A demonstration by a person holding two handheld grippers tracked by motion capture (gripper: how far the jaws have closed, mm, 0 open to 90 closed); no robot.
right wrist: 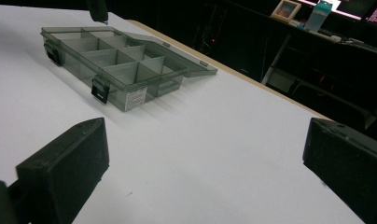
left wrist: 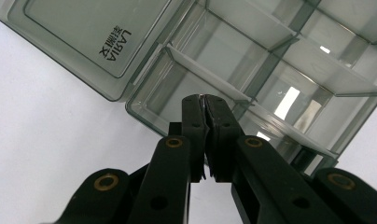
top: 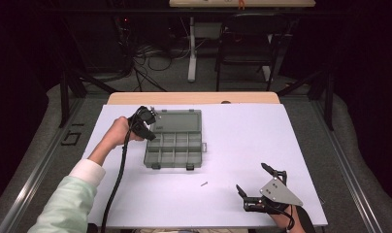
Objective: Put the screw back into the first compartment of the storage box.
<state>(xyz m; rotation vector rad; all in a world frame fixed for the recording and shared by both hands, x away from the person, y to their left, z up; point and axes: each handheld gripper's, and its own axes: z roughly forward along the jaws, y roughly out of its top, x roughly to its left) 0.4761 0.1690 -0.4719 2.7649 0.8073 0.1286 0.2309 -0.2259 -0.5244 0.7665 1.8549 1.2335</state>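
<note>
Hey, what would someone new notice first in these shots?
The open smoky-grey clear plastic compartment box left of centre on the white table, lid folded back. The left claw hangs shut over its corner compartment; the right claw rests open near the front edge.

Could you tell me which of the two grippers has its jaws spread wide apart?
The right gripper, resting at the table's near right edge; its jaws stand wide apart. The left gripper, above the organizer box, has its jaws pressed together.

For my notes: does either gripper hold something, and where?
Right gripper: open, nothing. Left gripper: shut over the box; anything tiny at its tips cannot be told.
</note>
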